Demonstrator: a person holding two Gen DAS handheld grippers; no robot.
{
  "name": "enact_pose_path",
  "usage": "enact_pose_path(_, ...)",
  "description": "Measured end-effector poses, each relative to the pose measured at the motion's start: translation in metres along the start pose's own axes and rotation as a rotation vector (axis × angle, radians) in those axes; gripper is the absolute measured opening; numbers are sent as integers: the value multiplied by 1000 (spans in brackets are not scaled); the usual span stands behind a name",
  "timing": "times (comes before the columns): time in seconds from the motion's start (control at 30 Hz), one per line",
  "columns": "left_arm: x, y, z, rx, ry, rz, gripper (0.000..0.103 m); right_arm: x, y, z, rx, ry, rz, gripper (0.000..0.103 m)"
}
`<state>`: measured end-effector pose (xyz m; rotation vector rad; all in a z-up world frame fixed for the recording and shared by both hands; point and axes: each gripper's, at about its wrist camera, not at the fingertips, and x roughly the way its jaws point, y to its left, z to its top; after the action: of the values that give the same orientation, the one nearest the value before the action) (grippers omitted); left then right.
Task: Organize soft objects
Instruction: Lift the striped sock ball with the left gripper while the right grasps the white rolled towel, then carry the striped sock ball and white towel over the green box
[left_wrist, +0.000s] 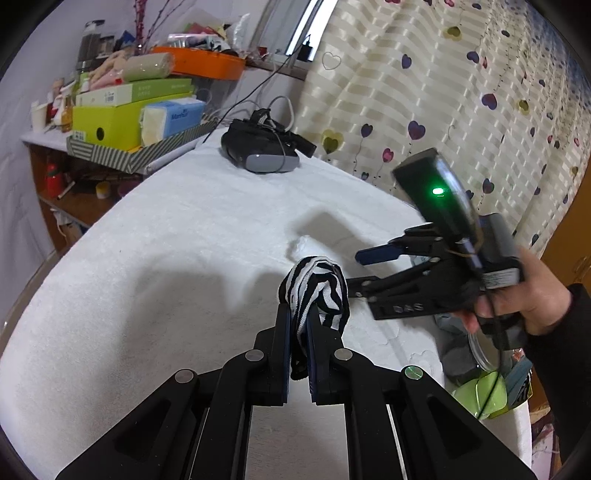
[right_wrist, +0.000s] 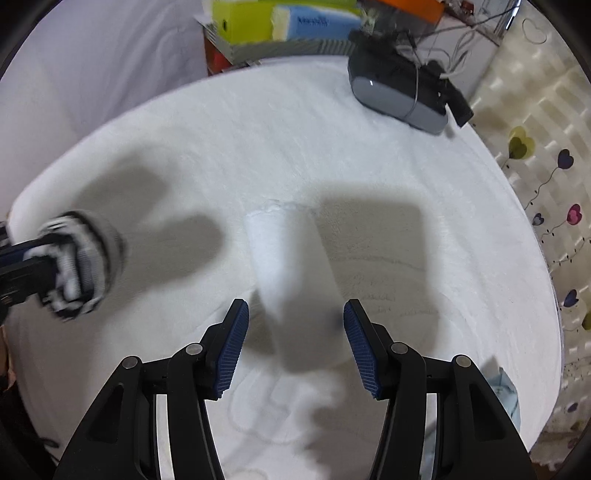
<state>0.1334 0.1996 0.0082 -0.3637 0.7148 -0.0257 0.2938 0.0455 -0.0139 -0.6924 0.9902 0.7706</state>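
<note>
My left gripper (left_wrist: 299, 314) is shut on a black-and-white striped sock (left_wrist: 317, 288), bunched up and held above the white towel-covered table (left_wrist: 147, 258). The sock also shows blurred at the left of the right wrist view (right_wrist: 85, 258). My right gripper (right_wrist: 295, 314) is open and empty, and hovers over a white sock (right_wrist: 291, 273) that lies flat on the towel between and ahead of its blue pads (right_wrist: 231, 350). In the left wrist view the right gripper (left_wrist: 358, 269) is just right of the striped sock, held by a hand.
A VR headset (left_wrist: 258, 151) with cables lies at the table's far edge. A shelf with boxes, tissues and an orange tray (left_wrist: 147, 103) stands behind on the left. A heart-patterned curtain (left_wrist: 443, 92) hangs on the right. Green and grey items (left_wrist: 476, 391) lie beyond the right edge.
</note>
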Motion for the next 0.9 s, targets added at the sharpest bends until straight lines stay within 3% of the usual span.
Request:
enact_pose_path(0.1,1,2,1,-7,-1,-4,7,7,-6,2,53,21,11,54)
enact_pose_path(0.17,1,3,1,-8,-1,-4,7,8,-5,3,67,21,15,39)
enact_pose_path(0.23,1,4,0,-14,1,-3,7,3,-3,2,77,2,18,31)
enact_pose_path(0.57,-18,-5,-3,-30,-38,-2,7,-57,14,-17,131,-154,38,30)
enact_pose_path(0.9,-58,-49,-16,6,-103,-44,7,-144,39,-94,275,-368,36,30)
